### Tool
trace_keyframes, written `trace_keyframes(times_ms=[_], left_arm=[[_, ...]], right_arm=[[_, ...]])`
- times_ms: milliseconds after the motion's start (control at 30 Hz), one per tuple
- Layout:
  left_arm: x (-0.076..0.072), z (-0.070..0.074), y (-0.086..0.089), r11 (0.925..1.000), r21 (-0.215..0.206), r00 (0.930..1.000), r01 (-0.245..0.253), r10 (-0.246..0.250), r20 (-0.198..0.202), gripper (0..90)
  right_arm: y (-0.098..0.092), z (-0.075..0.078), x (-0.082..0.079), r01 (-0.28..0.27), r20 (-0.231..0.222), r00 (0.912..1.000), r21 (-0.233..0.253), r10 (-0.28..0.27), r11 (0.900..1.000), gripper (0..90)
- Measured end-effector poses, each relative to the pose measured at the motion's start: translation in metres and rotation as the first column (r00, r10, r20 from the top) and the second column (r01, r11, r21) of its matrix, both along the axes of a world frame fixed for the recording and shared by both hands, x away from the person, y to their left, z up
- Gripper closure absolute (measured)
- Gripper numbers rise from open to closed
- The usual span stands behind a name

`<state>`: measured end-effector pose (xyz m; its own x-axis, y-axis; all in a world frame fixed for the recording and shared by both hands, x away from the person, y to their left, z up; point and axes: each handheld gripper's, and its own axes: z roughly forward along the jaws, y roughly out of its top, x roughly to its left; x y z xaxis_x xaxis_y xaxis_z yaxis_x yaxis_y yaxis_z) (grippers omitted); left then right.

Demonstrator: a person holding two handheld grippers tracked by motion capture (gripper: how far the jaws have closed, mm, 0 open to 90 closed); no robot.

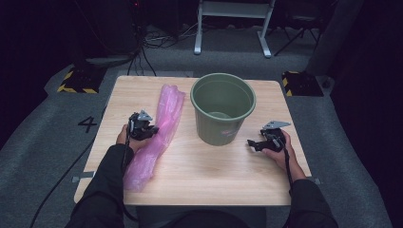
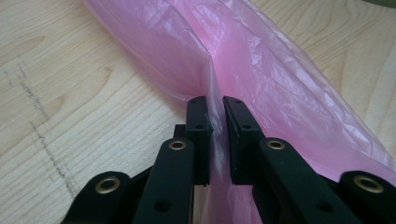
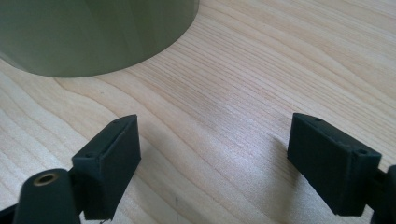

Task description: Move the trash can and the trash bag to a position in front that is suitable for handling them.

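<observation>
One thin fold of the pink plastic bag [image 2: 261, 60] is all the left gripper [image 2: 215, 114] has between its nearly closed jaws, so I judge the film could slip out or tear if it is lifted sharply, or the rest could drag across the wooden table [image 1: 214, 166] and snag on the rim of the green bin [image 1: 223, 107]. That bag lies stretched out on the table just left of the bin, under the left hand [image 1: 130, 137]. Off to the bin's right, the right gripper [image 3: 215, 154] hovers low over bare wood with its jaws spread wide, holding and touching nothing.
</observation>
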<state>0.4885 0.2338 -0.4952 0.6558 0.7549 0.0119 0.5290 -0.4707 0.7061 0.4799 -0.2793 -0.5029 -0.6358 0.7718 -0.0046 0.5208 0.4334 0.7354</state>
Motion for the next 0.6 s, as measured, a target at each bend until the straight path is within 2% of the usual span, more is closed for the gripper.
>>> trace_keyframes(times_ms=[67, 100, 200, 267, 333, 600], left_arm=[[-0.001, 0.0, 0.0, 1.0, 0.001, 1.0, 0.003, -0.003, 0.006, 86.6], [-0.002, 0.002, 0.001, 0.9998, -0.016, 0.9998, 0.008, -0.008, 0.018, 87.1], [-0.003, 0.003, 0.0, 0.9998, -0.016, 0.9993, 0.01, -0.009, 0.035, 88.5], [-0.006, 0.006, 0.001, 0.9993, -0.033, 0.9982, 0.019, -0.017, 0.057, 88.7], [-0.006, 0.007, 0.001, 0.9989, -0.039, 0.998, 0.026, -0.023, 0.059, 89.0], [-0.014, 0.017, 0.003, 0.9952, -0.085, 0.993, 0.05, -0.04, 0.111, 89.2]], right_arm=[[0.0, 0.0, 0.0, 0.0, 0.0, 1.0, 0.0, 0.0, 1.0, 17.2], [0.0, 0.0, 0.0, 0.0, 0.0, 1.0, 0.0, 0.0, 1.0, 17.2], [0.0, 0.0, 0.0, 0.0, 0.0, 1.0, 0.0, 0.0, 1.0, 17.2], [0.0, 0.0, 0.0, -0.001, 0.0, 1.0, 0.0, 0.001, 1.0, 17.2], [0.0, 0.0, 0.0, -0.001, 0.0, 1.0, 0.0, 0.001, 1.0, 17.2], [0.0, 0.0, 0.0, -0.001, 0.0, 1.0, 0.0, 0.001, 1.0, 17.2]])
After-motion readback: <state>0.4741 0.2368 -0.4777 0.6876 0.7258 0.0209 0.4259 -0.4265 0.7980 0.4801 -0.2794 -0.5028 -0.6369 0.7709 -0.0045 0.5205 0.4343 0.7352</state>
